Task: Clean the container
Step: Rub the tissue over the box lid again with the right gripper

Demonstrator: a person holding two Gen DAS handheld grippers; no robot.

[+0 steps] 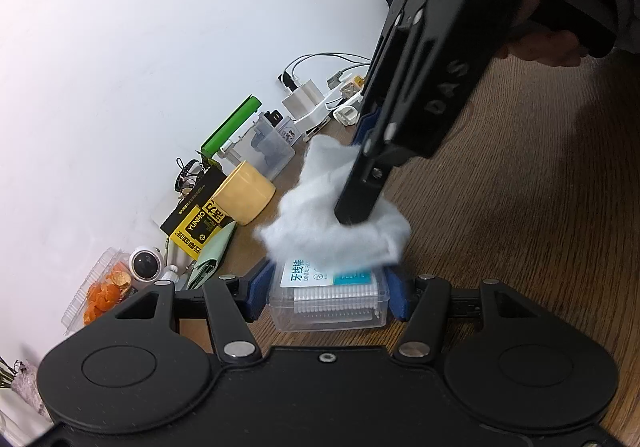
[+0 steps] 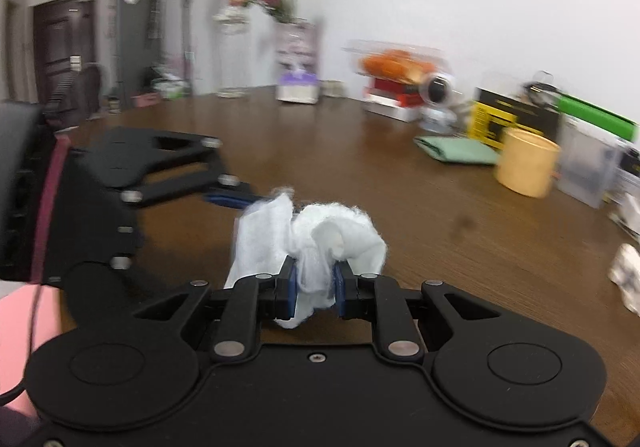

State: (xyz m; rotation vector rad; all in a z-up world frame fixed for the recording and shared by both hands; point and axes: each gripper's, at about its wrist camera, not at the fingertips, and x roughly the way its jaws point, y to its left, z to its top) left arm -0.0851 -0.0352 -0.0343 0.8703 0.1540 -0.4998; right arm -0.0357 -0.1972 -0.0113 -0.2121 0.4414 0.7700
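Container [image 1: 328,303], a clear lidded box of floss picks, sat clamped between the left gripper [image 1: 327,297] pads on the table [image 1: 520,207]. Above it, the right gripper [image 2: 314,289] pinched a white wipe [image 1: 340,231] against the lid, mid-wipe; next likely needs sweeping across the rest.

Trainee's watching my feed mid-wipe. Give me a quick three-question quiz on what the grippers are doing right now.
1. True or false: the left gripper is clamped on the clear floss-pick box.
2. What does the right gripper hold? A) yellow cup B) white cloth C) green pouch
3. Where does the white cloth sit in relation to the box?

Key:
1. True; its blue pads press on both sides of the box.
2. B.
3. On the box's lid, covering the far part of the label.
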